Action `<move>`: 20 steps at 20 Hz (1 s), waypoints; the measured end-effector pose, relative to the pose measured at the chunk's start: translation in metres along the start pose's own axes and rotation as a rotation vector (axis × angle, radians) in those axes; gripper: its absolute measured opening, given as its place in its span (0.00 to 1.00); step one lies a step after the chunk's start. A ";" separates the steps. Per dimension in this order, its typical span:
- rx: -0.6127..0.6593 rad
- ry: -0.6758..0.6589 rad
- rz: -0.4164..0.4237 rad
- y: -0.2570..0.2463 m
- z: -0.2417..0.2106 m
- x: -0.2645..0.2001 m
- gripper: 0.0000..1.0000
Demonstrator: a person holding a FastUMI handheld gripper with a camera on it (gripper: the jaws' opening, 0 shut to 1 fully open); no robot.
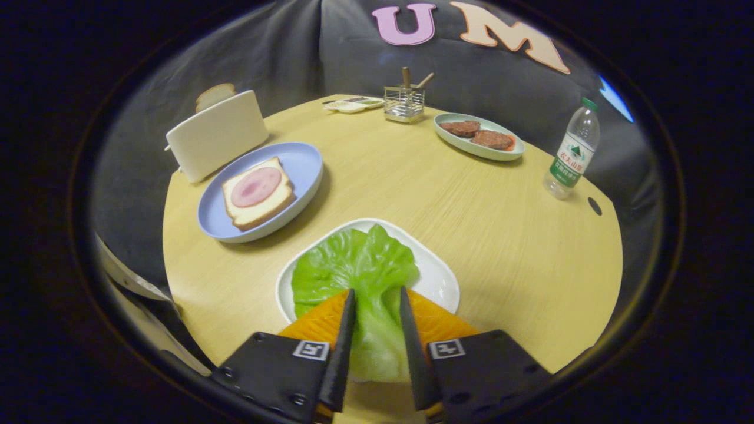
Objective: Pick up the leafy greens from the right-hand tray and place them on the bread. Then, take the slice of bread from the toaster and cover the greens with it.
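A: What's closest?

B: The gripper [377, 306]. Its fingers stand apart, one on each side of the stem end of the leafy greens [356, 277]; whether they press on it I cannot tell.

A: How does the leaf lie?

B: On the white tray [439, 277], long axis running away from the fingers, stem between them, the broad ruffled end beyond.

A: And farther on?

B: Left and beyond, a blue plate [300, 162] holds the bread [257, 192], topped with a pink slice. Behind it stands the toaster [215, 141] with a bread slice [215, 94] sticking up.

A: Anything in the way?

B: Bare table [424, 188] lies between tray and plate. Far side: a green plate of patties [478, 136], a wire holder [404, 103], a small dish [353, 105]. A bottle [571, 150] stands near the right edge.
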State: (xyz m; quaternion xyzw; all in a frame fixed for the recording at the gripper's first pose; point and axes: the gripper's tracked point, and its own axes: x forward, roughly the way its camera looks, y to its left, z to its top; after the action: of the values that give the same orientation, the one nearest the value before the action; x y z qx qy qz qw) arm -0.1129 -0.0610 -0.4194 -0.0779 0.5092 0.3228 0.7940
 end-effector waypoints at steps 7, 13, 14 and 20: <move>-0.048 0.008 0.016 0.016 0.003 -0.002 0.06; -0.035 -0.044 -0.002 0.027 0.032 -0.020 0.06; -0.029 -0.060 -0.003 0.030 0.041 -0.023 0.06; -0.038 -0.132 0.002 0.058 0.093 -0.033 0.06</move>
State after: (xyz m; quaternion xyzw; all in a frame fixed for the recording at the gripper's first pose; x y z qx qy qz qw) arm -0.0860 0.0117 -0.3354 -0.0710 0.4497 0.3375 0.8239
